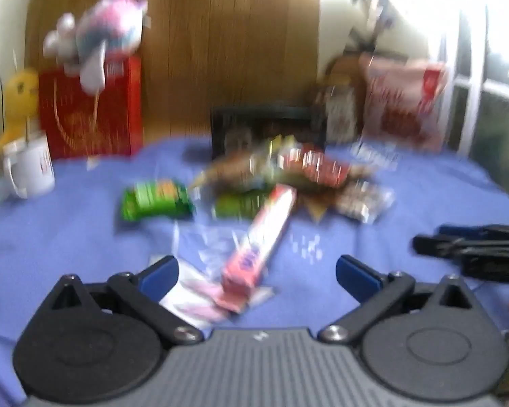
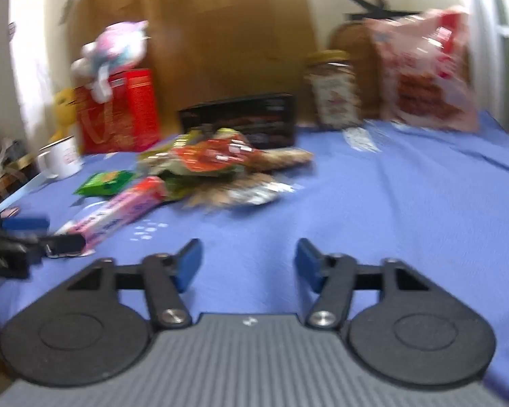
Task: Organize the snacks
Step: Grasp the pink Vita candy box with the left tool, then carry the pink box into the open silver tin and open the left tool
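A long pink snack box (image 1: 259, 240) lies flat and slanted on the blue cloth (image 1: 68, 230), its near end between the spread, empty fingers of the left gripper (image 1: 257, 273). Beyond it sits a heap of snack packets (image 1: 288, 176), with a green packet (image 1: 156, 200) left. The right gripper (image 2: 247, 264) hovers low, fingers spread, holding nothing, with the heap ahead to its left.

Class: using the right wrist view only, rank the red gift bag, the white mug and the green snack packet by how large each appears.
1. Red gift bag, clearly largest.
2 and 3. White mug and green snack packet look about alike; blur and differing distance from the camera make ranking them unsafe.
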`<state>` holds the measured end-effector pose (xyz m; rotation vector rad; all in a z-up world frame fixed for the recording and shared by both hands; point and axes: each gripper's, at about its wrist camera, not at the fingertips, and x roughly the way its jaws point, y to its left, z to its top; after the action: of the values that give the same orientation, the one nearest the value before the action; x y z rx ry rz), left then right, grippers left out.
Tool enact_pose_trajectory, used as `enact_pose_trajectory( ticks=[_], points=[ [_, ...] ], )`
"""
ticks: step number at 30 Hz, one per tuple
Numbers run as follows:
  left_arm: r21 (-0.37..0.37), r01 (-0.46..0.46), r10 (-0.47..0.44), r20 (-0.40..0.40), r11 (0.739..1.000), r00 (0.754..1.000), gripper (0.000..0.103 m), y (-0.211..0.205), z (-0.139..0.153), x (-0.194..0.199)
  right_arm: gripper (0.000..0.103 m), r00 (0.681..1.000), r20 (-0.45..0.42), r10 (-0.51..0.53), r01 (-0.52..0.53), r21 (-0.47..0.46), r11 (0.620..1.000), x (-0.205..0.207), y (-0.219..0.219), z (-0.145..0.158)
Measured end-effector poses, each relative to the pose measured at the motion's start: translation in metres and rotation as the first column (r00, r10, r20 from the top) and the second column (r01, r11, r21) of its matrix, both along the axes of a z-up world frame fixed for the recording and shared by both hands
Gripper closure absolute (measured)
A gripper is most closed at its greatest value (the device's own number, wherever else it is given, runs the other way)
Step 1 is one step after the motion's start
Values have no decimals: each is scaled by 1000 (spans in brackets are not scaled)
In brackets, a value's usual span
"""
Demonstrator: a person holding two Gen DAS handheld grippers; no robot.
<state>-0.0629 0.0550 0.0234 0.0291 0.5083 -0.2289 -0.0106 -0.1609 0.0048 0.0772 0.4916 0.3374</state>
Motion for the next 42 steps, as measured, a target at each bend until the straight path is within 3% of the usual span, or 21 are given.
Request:
enact_pose_trajectory(
  ticks=[2,5,7,10,12,16,19,22,23,25,28,31,35,38,40,42],
  points=[
    [-6,28,-28,23,1000,999,6,7,11,0,52,997,9,77,-77,-12,997,10,14,10],
    [-54,54,-55,-14,997,998,15,12,12,3,66,976,-6,220,-220,-22,975,42,45,30],
    [-103,64,-71,-59,993,996,34,16,8,8,71,959,-15,282,-282,-11,959,62,61,36],
    [-195,45,-76,-154,980,985,53,21,-4,17,71,950,-53,309,-310,-10,951,101,80,36],
    [-279,30,-90,-206,960,974,58,31,-13,23,71,948,-96,305,-309,-32,951,123,91,28],
    [-380,1,-103,-248,925,963,60,46,-26,35,71,923,-209,323,-320,51,946,127,83,13],
    [-378,-2,-95,-236,926,967,60,49,-25,39,69,932,-176,318,-313,54,948,99,66,15],
    [-379,11,-107,-234,925,966,56,53,-27,42,68,926,-146,349,-334,115,935,71,40,20],
    [-391,22,-121,-230,920,965,54,53,-26,42,62,921,-136,364,-348,126,929,66,34,22],
    [-417,38,-132,-200,908,971,39,58,-20,39,48,913,-114,392,-383,92,919,50,29,24],
    [-411,28,-86,-124,911,989,21,71,-9,27,47,916,-84,392,-396,-27,918,36,31,24],
    [-388,-14,-36,-122,921,992,20,82,-5,26,47,911,-84,403,-408,-65,911,38,34,20],
    [-388,-13,-59,-174,921,983,29,80,-11,31,47,905,-87,415,-422,-81,903,48,44,13],
    [-331,22,-84,-173,943,981,38,61,-13,34,47,902,-91,422,-431,-120,894,51,52,6],
    [-301,45,-105,-185,953,977,56,50,-18,38,46,898,-105,428,-439,-117,891,51,54,-1],
    [-282,49,-114,-222,958,968,63,43,-27,43,46,895,-95,436,-445,-118,888,48,56,-3]
  ],
)
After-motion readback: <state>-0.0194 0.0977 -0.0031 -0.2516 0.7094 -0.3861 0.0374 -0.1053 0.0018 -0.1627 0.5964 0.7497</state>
